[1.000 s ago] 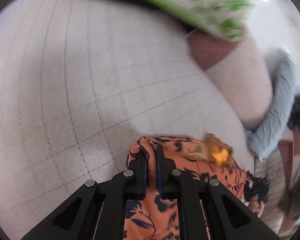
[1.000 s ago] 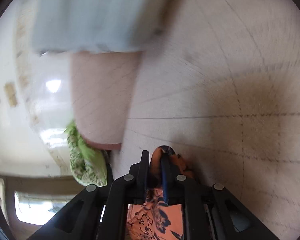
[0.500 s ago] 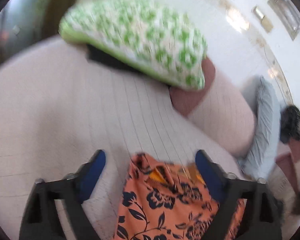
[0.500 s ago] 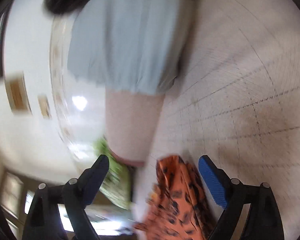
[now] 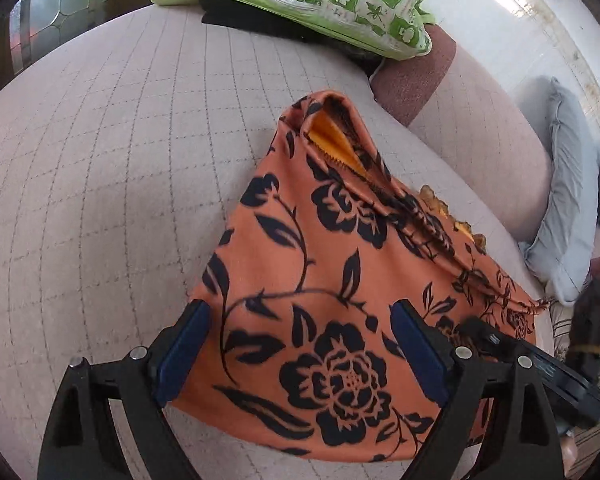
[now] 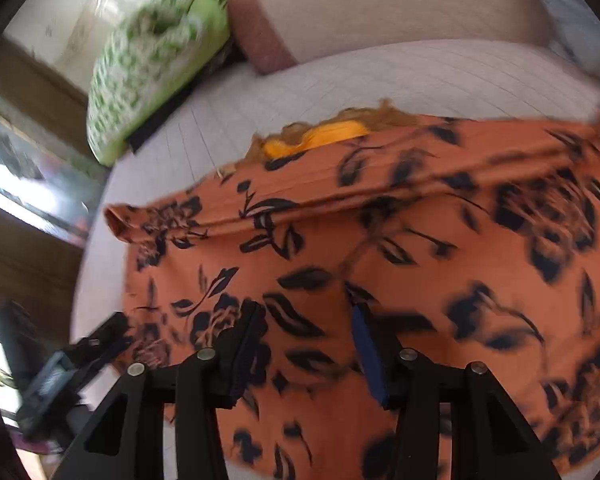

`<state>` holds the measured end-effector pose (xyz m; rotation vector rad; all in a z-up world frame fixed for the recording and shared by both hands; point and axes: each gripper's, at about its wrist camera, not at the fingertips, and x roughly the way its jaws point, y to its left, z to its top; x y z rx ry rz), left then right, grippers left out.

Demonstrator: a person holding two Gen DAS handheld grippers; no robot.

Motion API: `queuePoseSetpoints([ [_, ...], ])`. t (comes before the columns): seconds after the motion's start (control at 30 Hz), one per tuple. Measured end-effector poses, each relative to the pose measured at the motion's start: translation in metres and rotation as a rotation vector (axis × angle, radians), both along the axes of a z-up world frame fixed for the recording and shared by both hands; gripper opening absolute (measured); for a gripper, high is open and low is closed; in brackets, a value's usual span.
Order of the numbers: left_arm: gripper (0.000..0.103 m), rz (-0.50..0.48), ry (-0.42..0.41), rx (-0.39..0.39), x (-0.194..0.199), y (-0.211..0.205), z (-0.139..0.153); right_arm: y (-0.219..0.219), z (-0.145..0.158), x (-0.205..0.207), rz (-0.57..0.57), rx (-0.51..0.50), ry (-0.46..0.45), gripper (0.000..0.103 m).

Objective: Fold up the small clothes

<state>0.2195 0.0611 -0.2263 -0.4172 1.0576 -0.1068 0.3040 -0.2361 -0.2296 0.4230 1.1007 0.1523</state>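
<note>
An orange garment with black flowers (image 5: 324, 264) lies folded on the pale quilted bed (image 5: 100, 168); a yellow lining shows at its far edge. My left gripper (image 5: 300, 344) is open above its near part, blue pads on either side, holding nothing. In the right wrist view the same garment (image 6: 380, 248) fills the frame. My right gripper (image 6: 308, 344) hangs over it with jaws apart, holding nothing. The right gripper also shows at the left view's right edge (image 5: 540, 364).
A green-and-white patterned pillow (image 5: 300, 0) lies at the head of the bed over a dark object. A pink bolster (image 5: 480, 120) and a grey pillow (image 5: 568, 200) lie to the right. A window (image 6: 28, 184) is at the left.
Both grippers opened and let go of the orange garment, then pulled back. The garment now lies flat on the bed. The right view is still blurred by motion.
</note>
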Motion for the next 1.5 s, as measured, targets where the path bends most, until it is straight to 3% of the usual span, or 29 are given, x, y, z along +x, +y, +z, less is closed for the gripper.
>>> queuePoseSetpoints([
  [0.13, 0.091, 0.036, -0.030, 0.053, 0.020, 0.006, 0.003, -0.006, 0.001, 0.074, -0.095, -0.050, -0.028, 0.050],
  [0.27, 0.091, 0.090, -0.003, -0.014, 0.038, 0.021, -0.003, -0.044, 0.007, 0.105, -0.290, 0.095, -0.054, 0.050],
  [0.4, 0.091, 0.122, -0.005, -0.034, 0.034, 0.030, 0.003, -0.053, 0.033, 0.068, -0.310, 0.100, -0.145, 0.050],
  [0.53, 0.092, 0.158, -0.043, 0.040, 0.020, 0.035, 0.021, -0.070, 0.043, -0.005, -0.303, 0.061, -0.161, 0.050],
  [0.67, 0.092, 0.188, -0.005, 0.136, 0.010, 0.040, 0.017, -0.086, 0.027, -0.088, -0.337, -0.041, -0.110, 0.050],
  [0.73, 0.092, 0.160, 0.073, 0.217, 0.010, 0.041, 0.003, -0.095, -0.003, -0.115, -0.376, -0.068, -0.012, 0.050],
  [0.8, 0.092, 0.164, 0.113, 0.217, 0.006, 0.045, -0.007, -0.099, -0.009, -0.133, -0.410, -0.018, -0.072, 0.050],
  [0.87, 0.092, 0.177, 0.099, 0.193, 0.000, 0.048, -0.001, -0.095, 0.004, -0.132, -0.393, -0.031, -0.038, 0.049],
  [1.03, 0.092, 0.155, -0.044, 0.223, -0.025, 0.036, 0.030, -0.084, 0.045, -0.167, -0.373, 0.042, -0.180, 0.049],
  [1.2, 0.092, -0.060, -0.179, 0.359, -0.051, -0.030, 0.042, -0.087, 0.054, -0.204, -0.429, 0.093, -0.244, 0.051],
  [1.27, 0.092, -0.169, -0.167, 0.398, -0.056, -0.063, 0.032, -0.089, 0.050, -0.204, -0.439, 0.091, -0.228, 0.051],
  [1.33, 0.092, -0.240, -0.127, 0.374, -0.064, -0.082, 0.022, -0.090, 0.044, -0.198, -0.429, 0.088, -0.193, 0.051],
  [1.4, 0.092, -0.255, -0.092, 0.349, -0.064, -0.094, 0.014, -0.087, 0.038, -0.189, -0.402, 0.048, -0.175, 0.051],
  [1.5, 0.092, -0.228, -0.063, 0.385, -0.058, -0.105, 0.006, -0.082, 0.034, -0.176, -0.351, -0.023, -0.183, 0.051],
])
